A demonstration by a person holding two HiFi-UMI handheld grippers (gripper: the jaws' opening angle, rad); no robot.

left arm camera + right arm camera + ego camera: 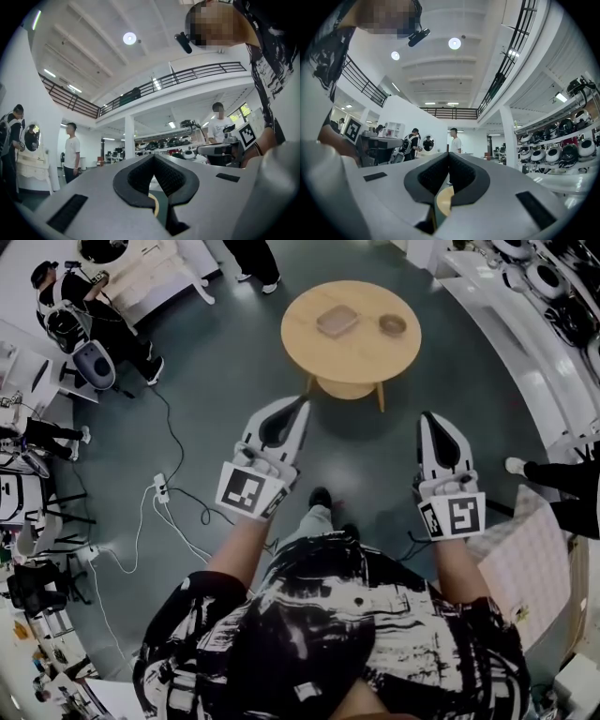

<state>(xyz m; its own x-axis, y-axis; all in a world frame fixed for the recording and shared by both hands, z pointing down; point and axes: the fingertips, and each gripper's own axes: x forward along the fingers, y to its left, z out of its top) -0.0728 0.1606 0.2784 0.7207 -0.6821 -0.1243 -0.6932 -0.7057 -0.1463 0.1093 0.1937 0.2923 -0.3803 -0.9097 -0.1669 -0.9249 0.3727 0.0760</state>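
Both grippers are held out in front of me above the dark floor, short of a round wooden table. My left gripper has its jaws together at the tips with nothing between them; in its own view the left gripper points level into the hall. My right gripper is likewise shut and empty, and the right gripper shows a slice of the table top through the gap behind its tips. On the table lie a flat brown square thing and a small bowl.
White cables and a power strip trail over the floor at left. A person stands by white furniture at the upper left. White shelves with helmets line the right side. A cardboard box sits at the right.
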